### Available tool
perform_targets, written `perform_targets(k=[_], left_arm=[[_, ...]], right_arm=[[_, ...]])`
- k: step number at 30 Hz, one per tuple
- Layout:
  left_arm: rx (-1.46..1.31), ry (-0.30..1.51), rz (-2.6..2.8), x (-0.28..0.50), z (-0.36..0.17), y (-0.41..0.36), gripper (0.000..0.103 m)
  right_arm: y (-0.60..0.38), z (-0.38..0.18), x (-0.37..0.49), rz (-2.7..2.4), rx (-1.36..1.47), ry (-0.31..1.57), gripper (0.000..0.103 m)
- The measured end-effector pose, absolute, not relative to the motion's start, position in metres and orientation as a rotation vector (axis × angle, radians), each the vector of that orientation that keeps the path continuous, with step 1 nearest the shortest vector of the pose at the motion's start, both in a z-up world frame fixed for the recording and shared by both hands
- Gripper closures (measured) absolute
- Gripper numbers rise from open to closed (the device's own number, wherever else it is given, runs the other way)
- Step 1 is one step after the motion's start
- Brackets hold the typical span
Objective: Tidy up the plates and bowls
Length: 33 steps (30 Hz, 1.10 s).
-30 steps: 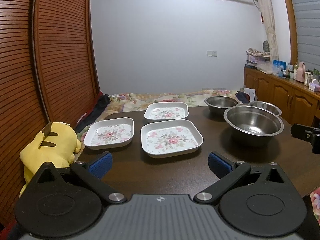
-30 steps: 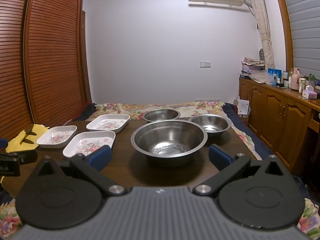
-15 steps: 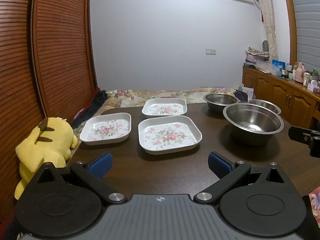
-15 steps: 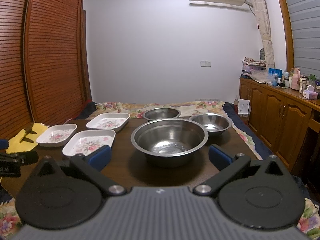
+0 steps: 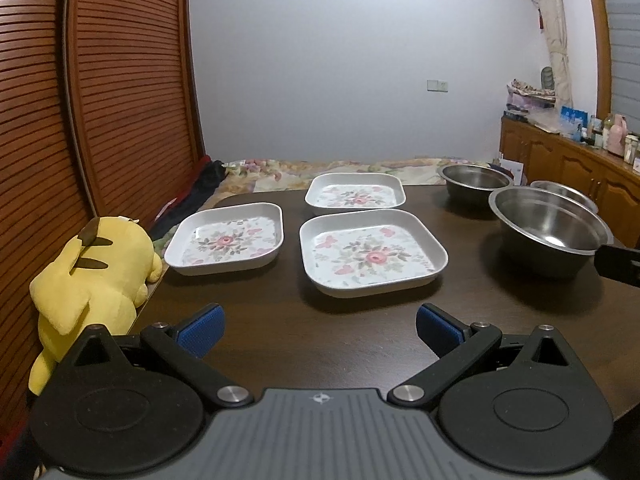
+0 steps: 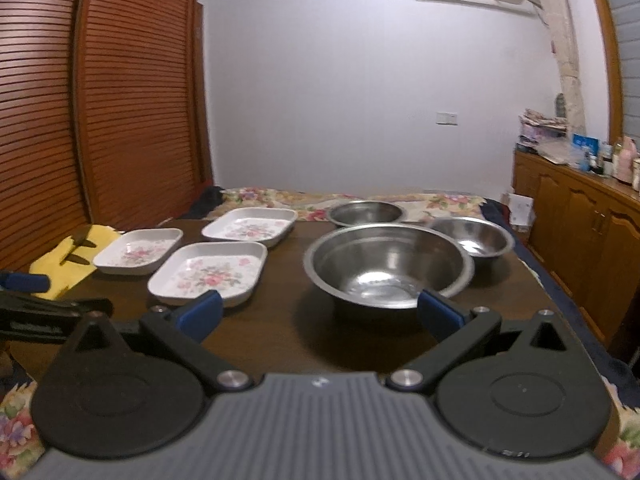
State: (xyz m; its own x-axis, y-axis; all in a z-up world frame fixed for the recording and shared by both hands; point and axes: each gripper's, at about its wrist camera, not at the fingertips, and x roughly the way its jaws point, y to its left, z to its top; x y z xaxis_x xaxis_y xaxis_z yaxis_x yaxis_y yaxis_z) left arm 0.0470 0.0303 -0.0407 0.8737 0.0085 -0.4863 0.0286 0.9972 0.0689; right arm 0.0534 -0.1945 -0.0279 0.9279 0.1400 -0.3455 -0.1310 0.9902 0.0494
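Both hand-held grippers, left (image 5: 318, 326) and right (image 6: 320, 314), wide open, holding nothing; 3 floral plates (image 5: 370, 256), 3 steel bowls (image 6: 386, 268) empty.

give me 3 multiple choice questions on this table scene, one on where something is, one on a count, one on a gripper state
1. Where is the yellow plush toy?
A. in a bowl
B. at the table's left edge
C. on a plate

2. How many floral square plates are there?
A. two
B. three
C. five

3. What is the left gripper doing?
A. open, holding nothing
B. shut on a plate
C. shut on a bowl

Answers:
1 B, it sits beside the left plate, off the dishes.
2 B, also the near plate and far plate.
3 A, only bare table shows between its blue pads.
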Motion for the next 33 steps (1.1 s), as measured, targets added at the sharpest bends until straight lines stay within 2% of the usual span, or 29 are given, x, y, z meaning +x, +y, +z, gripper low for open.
perform_targets(k=[19,21,22,27,31,33], left_arm=[[-0.002,0.548,-0.059,0.089,-0.056,0.061,0.001],[-0.009,0.544,-0.064,0.094,-0.056,0.066,0.004],[-0.014,0.544,-0.065,0.097,-0.056,0.069,0.005],[-0.032,0.546,-0.07,0.114,-0.053,0.079,0.011],[-0.021,0.536,-0.083,0.126,-0.052,0.08,0.015],[-0.024,0.538,-0.102,0.133,-0.053,0.08,0.018]], right_arm=[[-0.136,-0.028,0.109,0.326,-0.004,0.416,0.001],[-0.134,-0.029,0.116,0.345,0.009,0.433,0.008],[-0.132,-0.029,0.119,0.358,0.015,0.446,0.018],[-0.121,-0.034,0.133,0.372,0.012,0.471,0.023],[-0.117,-0.044,0.147,0.347,0.046,0.527,0.038],[-0.115,-0.049,0.151,0.34,0.051,0.539,0.041]])
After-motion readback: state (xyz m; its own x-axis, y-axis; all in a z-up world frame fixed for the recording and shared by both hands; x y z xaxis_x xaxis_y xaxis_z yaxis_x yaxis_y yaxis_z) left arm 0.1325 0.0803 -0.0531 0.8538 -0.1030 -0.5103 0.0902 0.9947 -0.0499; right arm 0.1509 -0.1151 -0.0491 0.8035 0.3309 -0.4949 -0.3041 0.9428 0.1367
